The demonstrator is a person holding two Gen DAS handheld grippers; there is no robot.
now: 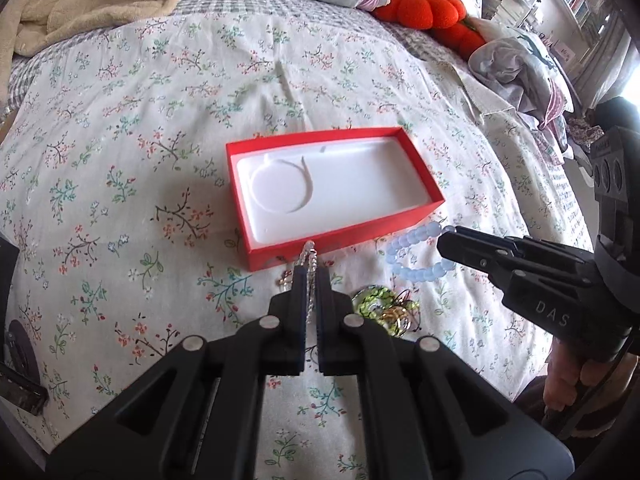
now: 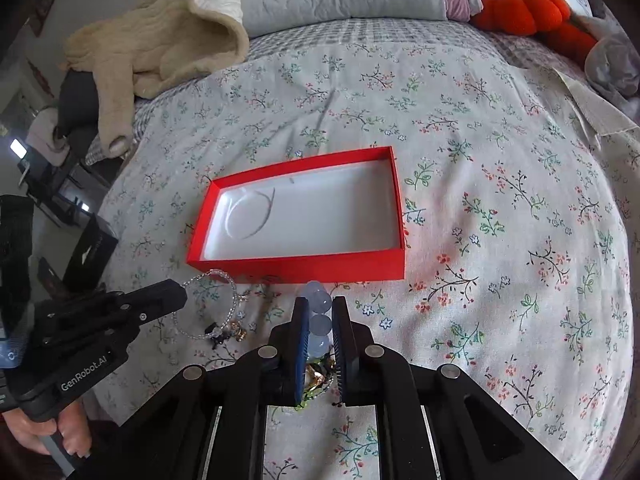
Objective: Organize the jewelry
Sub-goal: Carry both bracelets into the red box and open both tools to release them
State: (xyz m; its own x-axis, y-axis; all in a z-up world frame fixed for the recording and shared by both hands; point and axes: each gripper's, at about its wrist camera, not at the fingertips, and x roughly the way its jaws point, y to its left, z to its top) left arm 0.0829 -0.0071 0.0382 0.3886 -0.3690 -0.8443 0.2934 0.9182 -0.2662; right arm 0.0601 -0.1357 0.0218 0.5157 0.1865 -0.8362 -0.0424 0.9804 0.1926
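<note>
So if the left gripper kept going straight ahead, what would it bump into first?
Probably the near wall of the red box: the left gripper, shut on a clear bead bracelet, points right at it.

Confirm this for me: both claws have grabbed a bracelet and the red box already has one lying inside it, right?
Not quite. The red cardboard box holds only its white moulded insert, as the right wrist view shows. The left claw grips the clear crystal bracelet; the right claw grips the pale blue bead bracelet.
</note>
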